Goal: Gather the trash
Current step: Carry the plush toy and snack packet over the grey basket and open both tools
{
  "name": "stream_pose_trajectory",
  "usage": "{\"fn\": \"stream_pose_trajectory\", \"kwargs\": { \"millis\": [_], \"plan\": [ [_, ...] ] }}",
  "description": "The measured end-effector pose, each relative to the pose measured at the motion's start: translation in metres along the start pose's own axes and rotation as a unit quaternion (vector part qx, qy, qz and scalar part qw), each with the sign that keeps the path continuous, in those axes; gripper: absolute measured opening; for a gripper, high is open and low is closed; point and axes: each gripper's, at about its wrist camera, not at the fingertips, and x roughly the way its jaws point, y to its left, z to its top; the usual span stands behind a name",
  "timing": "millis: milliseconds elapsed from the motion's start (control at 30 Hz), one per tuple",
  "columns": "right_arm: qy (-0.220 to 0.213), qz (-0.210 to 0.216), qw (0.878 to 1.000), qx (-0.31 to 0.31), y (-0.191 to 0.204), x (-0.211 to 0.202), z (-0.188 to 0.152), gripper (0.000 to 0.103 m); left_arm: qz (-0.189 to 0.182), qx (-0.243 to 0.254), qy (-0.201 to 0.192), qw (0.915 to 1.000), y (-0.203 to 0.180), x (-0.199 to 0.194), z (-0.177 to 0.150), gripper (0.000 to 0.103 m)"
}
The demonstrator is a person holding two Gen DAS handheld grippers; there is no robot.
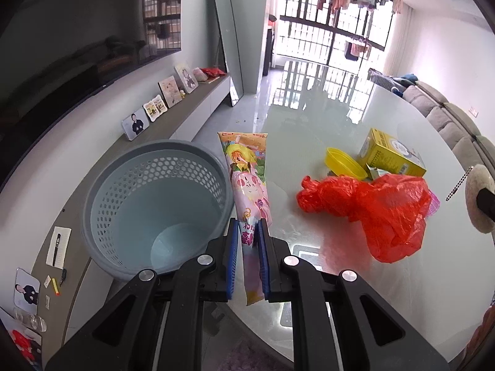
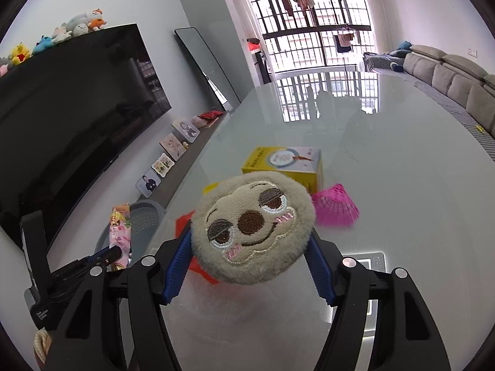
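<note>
My left gripper (image 1: 250, 232) is pinched tight on the snack wrapper (image 1: 247, 179), just right of the bin (image 1: 148, 204). I'd carry it over the bin's mouth before letting go. My right gripper (image 2: 247, 241) clasps the plush face (image 2: 252, 227), held above the surface (image 2: 386, 160).

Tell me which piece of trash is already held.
The pink cartoon snack wrapper, clamped in the left gripper; the red bag, yellow box and yellow lid lie untouched.
</note>
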Motion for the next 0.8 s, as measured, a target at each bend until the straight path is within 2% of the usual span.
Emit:
{"fn": "stream_pose_trajectory", "kwargs": {
  "millis": [167, 333, 567, 800],
  "plan": [
    [-0.008, 0.037, 0.998, -0.041, 0.052, 0.014, 0.02, 0.065, 0.015, -0.012, -0.017, 0.9997, 0.031, -0.005, 0.01, 0.013],
    [0.006, 0.079, 0.993, -0.091, 0.115, 0.038, 0.029, 0.065, 0.034, -0.033, -0.021, 0.9987, 0.07, 0.002, 0.014, 0.013],
    [0.069, 0.126, 0.979, -0.148, 0.192, 0.104, 0.017, 0.065, 0.058, -0.063, 0.0, 0.9963, 0.125, 0.027, 0.01, 0.014],
    [0.138, 0.131, 0.965, -0.18, 0.24, 0.177, 0.001, 0.065, 0.07, -0.079, 0.028, 0.994, 0.162, 0.057, 0.005, 0.014]
  ]
}}
